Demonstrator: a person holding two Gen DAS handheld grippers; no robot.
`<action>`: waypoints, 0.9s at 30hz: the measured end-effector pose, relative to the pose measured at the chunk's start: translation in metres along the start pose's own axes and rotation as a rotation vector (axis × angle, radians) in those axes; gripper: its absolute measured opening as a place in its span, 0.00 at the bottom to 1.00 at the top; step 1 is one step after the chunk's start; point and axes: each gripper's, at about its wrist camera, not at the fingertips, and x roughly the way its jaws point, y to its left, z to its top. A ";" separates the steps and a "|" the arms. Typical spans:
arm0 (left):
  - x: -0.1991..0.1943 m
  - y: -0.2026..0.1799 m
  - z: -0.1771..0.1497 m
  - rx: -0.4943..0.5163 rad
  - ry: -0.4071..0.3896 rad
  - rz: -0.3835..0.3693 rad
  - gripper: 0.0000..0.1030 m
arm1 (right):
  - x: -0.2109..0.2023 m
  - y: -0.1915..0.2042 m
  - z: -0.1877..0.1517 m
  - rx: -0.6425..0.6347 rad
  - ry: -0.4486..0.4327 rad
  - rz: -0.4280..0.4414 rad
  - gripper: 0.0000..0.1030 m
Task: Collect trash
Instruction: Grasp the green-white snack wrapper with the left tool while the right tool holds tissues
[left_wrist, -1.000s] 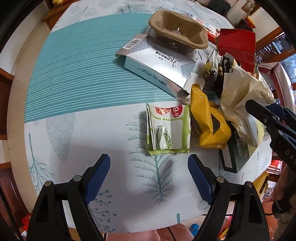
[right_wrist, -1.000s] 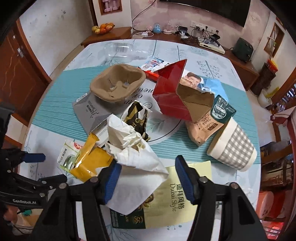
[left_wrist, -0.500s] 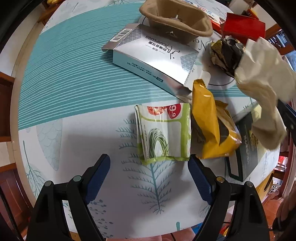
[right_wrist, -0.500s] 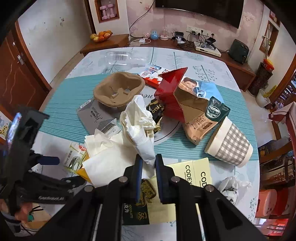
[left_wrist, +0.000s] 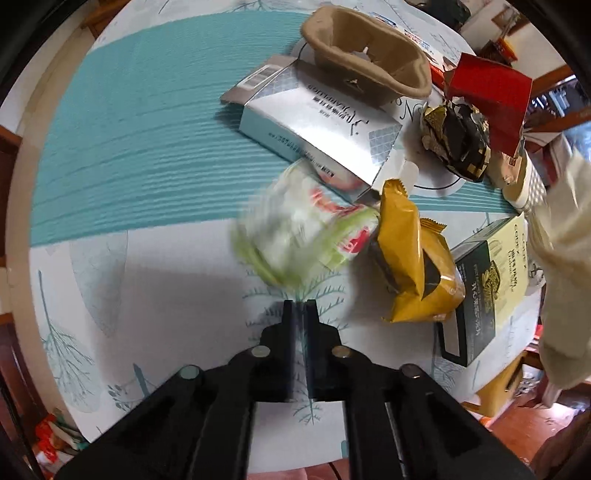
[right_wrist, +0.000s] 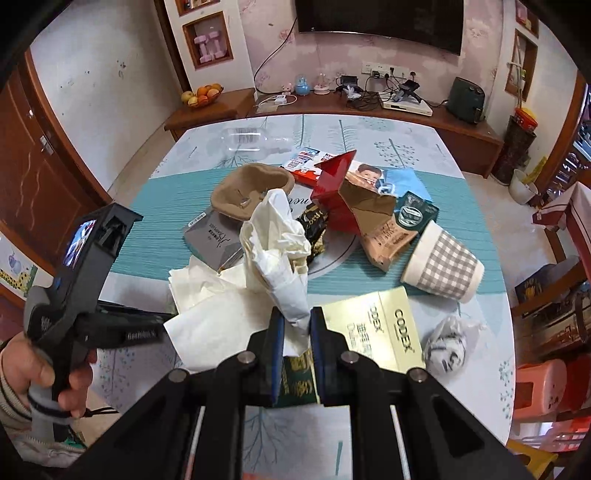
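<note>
Left gripper: fingers nearly pressed together, pinching the near edge of the green-and-white packet, which is blurred and seems lifted off the surface.
Right gripper: fingers clamped on crumpled white paper, held up above the pile.
Beside the packet: yellow wrapper just to its right, silver box behind it, its corner overlapping the packet.
Further back: brown pulp tray, red carton, black-and-gold wrapper.
Right-hand side of surface: checked paper cup lying tipped, pale yellow box near the right gripper.
</note>
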 end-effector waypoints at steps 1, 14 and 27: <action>-0.001 0.003 -0.005 -0.003 -0.009 -0.003 0.02 | -0.002 0.001 -0.002 0.003 -0.002 0.002 0.13; -0.031 0.003 -0.044 0.017 -0.115 -0.017 0.42 | -0.043 0.008 -0.047 0.002 0.001 0.075 0.13; -0.030 -0.007 -0.016 0.379 -0.121 0.115 0.69 | -0.044 -0.005 -0.056 0.087 -0.033 0.094 0.13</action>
